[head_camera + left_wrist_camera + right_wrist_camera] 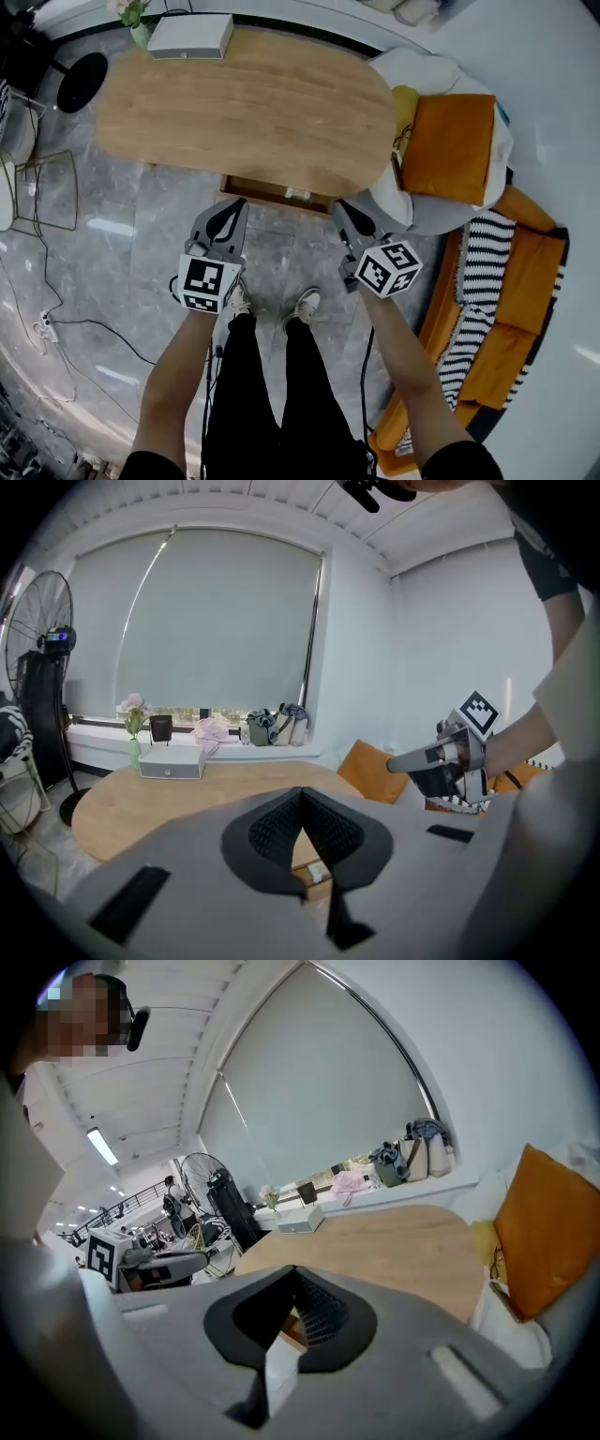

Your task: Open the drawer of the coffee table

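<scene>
The oval wooden coffee table [244, 103] lies ahead of me in the head view. Its drawer [272, 194] stands pulled out a little from the near edge, with a small white thing inside. My left gripper [236, 204] hangs in the air just short of the drawer's left end, its jaws shut and empty. My right gripper [343, 207] hovers near the drawer's right end, also shut on nothing. In the left gripper view the closed tips [302, 794] point over the table, and the drawer [314, 876] shows below them. The right gripper view has its tips [293, 1274] closed above the tabletop [394, 1241].
A white box [190, 36] and a flower vase [136, 23] stand at the table's far edge. An orange cushion [448, 148] rests on a round white seat on the right, and an orange sofa [511, 309] with a striped blanket stands beside it. A wire stool [42, 192], a fan base [82, 80] and floor cables [56, 323] are on the left.
</scene>
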### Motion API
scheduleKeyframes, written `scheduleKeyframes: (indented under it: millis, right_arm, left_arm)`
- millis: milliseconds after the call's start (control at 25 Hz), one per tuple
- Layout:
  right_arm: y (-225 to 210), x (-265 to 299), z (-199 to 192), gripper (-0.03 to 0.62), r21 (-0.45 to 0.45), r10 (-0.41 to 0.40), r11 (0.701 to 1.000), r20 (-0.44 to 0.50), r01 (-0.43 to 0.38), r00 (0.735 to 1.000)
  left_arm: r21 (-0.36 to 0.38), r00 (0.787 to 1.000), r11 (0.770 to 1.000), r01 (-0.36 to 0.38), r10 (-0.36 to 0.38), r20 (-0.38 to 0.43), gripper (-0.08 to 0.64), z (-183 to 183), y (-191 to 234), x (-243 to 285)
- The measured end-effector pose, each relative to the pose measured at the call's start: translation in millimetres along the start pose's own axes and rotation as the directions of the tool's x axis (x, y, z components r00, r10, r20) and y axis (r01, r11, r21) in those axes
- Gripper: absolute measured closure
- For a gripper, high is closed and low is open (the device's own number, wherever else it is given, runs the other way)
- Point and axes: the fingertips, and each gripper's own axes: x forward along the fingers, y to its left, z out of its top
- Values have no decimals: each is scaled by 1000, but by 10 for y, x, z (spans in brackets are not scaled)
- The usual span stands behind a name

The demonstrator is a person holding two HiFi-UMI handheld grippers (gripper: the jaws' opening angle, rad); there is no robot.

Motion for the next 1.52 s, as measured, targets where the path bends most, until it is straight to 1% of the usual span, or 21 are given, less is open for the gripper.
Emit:
scheduleKeyframes:
  millis: [80,160,280,440,680,840,1040,1200,1360,1440,1520]
  right_arm:
    - [88,-102,269,588,-15,0,1000,21,1,1000]
    - [176,-213,570,588,-26,-2,1000,49,3,999]
    - [315,-422,1012,588,-53,-7,999,90,12,996]
    - [543,-716,1551,588,-98,-9,995,141,23,990]
    - [971,-1175,2390,588,-166,9,985,250,34,968]
    - [1260,-1529,2786,588,-212,16,976,311,54,950]
    - [1556,-1922,3057,588,-257,22,963,362,77,932]
    - [1705,-2222,3172,588,-286,27,953,397,96,917]
    - [1804,-2484,3261,588,-331,18,934,423,136,906]
    - [1839,-2624,3279,588,-355,8,921,434,163,901]
    - [1832,-2782,3281,588,-368,-11,909,448,196,894]
  left_arm:
    - [3,1000,1000,2,-2,-5,554,194,-39,-55]
    - [4,1000,1000,3,-3,7,554,452,-71,-124]
    - [11,999,1000,-1,0,42,554,898,-118,-265]
    - [24,994,999,-21,18,110,554,1485,-156,-512]
    - [50,979,998,-34,23,203,554,2307,-218,-943]
    - [65,976,997,-34,19,219,552,2654,-277,-1252]
    - [55,951,997,-60,40,307,553,3133,-280,-1705]
    - [59,923,994,-92,63,380,554,3459,-312,-2049]
    - [78,891,986,-146,97,443,554,3617,-308,-2391]
    - [62,877,984,-169,121,464,554,3651,-305,-2567]
    - [41,868,982,-185,144,476,553,3688,-326,-2720]
